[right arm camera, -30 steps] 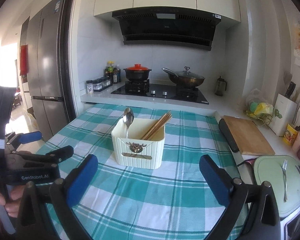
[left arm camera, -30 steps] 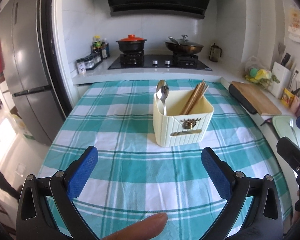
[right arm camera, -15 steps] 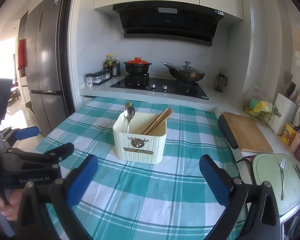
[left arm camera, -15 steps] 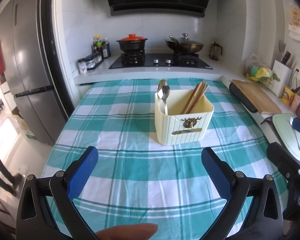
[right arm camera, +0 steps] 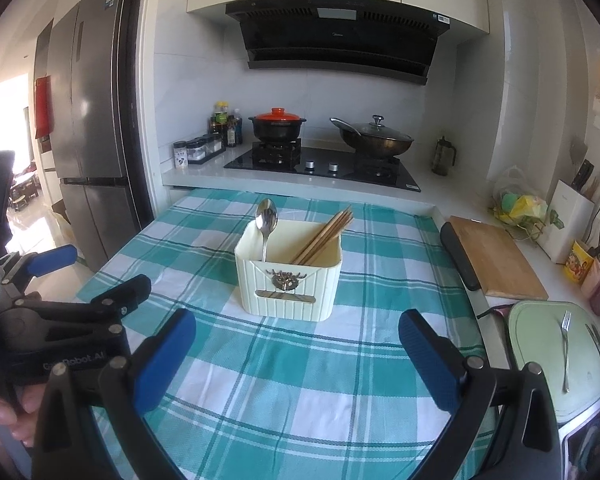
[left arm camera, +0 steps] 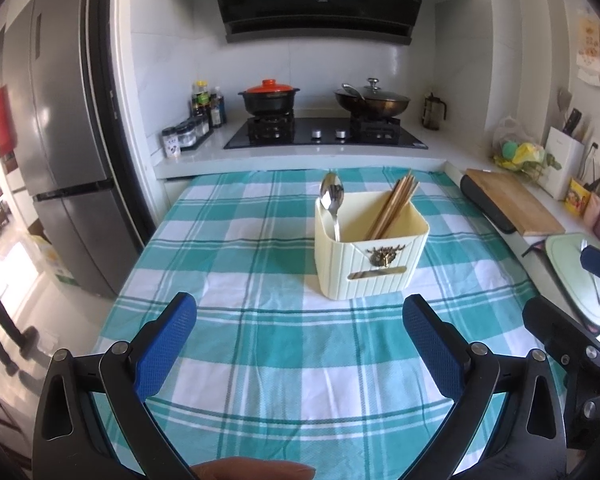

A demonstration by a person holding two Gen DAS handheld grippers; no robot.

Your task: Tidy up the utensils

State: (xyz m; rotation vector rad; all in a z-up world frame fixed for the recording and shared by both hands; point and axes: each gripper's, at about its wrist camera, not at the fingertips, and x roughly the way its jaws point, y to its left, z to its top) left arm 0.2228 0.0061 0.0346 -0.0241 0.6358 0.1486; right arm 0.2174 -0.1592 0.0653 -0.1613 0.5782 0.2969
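Steel spoon (left arm camera: 332,204) handle hidden inside holder (left arm camera: 370,258)

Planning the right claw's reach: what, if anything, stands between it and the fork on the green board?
Nothing visible does. The right claw hangs open over the checked tablecloth; the fork lies on the green board to its right, past the table edge, with a knife beyond the fork.

Table (left arm camera: 260,344) under teal checked cloth (left arm camera: 228,248), cream utensil holder (left arm camera: 370,264) on it
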